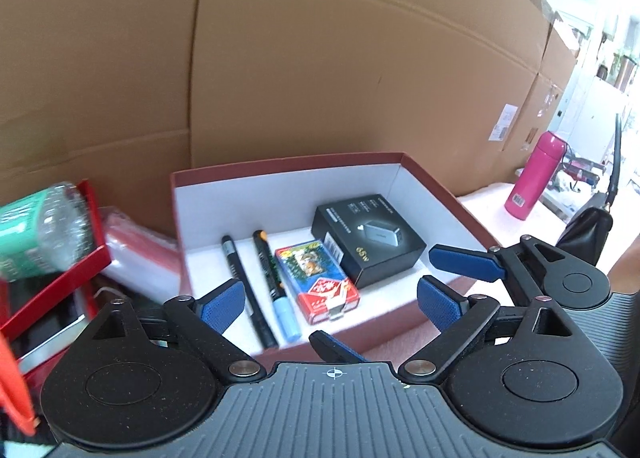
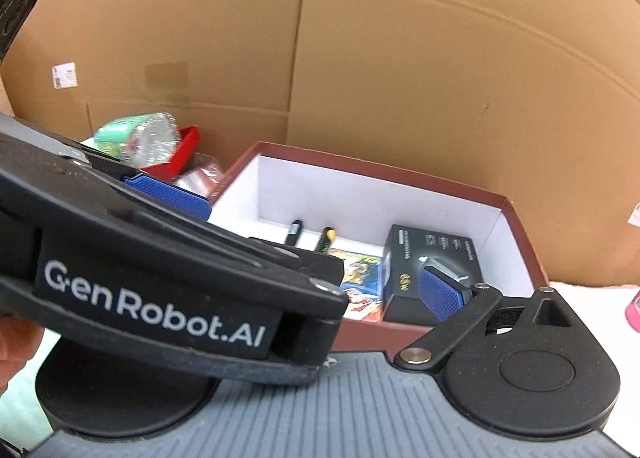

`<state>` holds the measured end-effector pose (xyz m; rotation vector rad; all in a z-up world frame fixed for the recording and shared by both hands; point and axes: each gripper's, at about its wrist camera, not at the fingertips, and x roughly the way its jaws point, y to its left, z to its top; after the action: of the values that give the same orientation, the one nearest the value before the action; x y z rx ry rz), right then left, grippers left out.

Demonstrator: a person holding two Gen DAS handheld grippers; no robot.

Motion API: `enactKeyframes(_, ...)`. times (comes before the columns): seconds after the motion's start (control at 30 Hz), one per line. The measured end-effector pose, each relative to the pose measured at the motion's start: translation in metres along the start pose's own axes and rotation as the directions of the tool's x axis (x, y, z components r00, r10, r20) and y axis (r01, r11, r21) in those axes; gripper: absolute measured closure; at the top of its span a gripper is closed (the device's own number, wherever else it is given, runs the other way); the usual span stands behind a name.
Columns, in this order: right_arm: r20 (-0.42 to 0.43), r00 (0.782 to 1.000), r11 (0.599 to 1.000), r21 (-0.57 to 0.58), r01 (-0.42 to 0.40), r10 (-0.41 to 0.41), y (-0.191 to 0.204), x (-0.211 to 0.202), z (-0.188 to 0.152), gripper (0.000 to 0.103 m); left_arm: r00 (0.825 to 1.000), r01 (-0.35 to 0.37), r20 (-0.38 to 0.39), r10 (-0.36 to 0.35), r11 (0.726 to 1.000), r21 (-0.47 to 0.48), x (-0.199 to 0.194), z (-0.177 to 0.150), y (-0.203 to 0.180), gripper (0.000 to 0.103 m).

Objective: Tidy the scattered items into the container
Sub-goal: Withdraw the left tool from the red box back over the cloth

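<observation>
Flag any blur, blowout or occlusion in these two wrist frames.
Left wrist: window area at upper right blown out; green-labelled bottle motion-smeared; red box contents sharp; fisheye bows the cardboard wall. Right wrist: left claw body fills the left half, hiding much of the box; the bottle is blurred too.

Counted inside one red box (image 1: 440, 194): two pens, one black (image 1: 244, 290), one blue-capped (image 1: 276, 290); one card pack (image 1: 316, 282); one black charger carton (image 1: 368, 238). Outside: one pink flask (image 1: 534, 176), one plastic bottle (image 1: 40, 230), one black handbag (image 1: 586, 224), two grippers (image 1: 330, 298) (image 1: 452, 282).
</observation>
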<state>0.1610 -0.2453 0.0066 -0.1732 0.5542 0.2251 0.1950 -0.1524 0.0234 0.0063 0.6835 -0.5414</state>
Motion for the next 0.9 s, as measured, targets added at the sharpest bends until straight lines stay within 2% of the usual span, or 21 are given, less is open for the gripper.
enactKeyframes(0.3, 0.031, 0.999, 0.998, 0.049, -0.044, 0.043, 0.032, -0.022, -0.02, 0.004, 0.999, -0.046, 0.006, 0.047, 0.997, -0.069, -0.038, -0.036, 0.012, 0.002)
enactKeyframes(0.63, 0.082, 0.994, 0.997, 0.025, -0.072, 0.07, 0.088, -0.041, -0.05, 0.004, 0.994, -0.092, 0.048, 0.101, 0.983, -0.16, -0.081, -0.097, 0.041, 0.001)
enactKeyframes(0.77, 0.086, 0.991, 0.994, 0.023, -0.106, 0.104, 0.114, -0.04, -0.063, 0.004, 0.992, -0.112, 0.043, 0.122, 0.973, -0.2, -0.093, -0.122, 0.059, 0.001)
enactKeyframes(0.9, 0.054, 0.984, 0.984, 0.045, -0.172, 0.17, 0.137, -0.032, -0.071, 0.004, 0.991, -0.13, 0.01, 0.137, 0.96, -0.247, -0.099, -0.141, 0.083, 0.0)
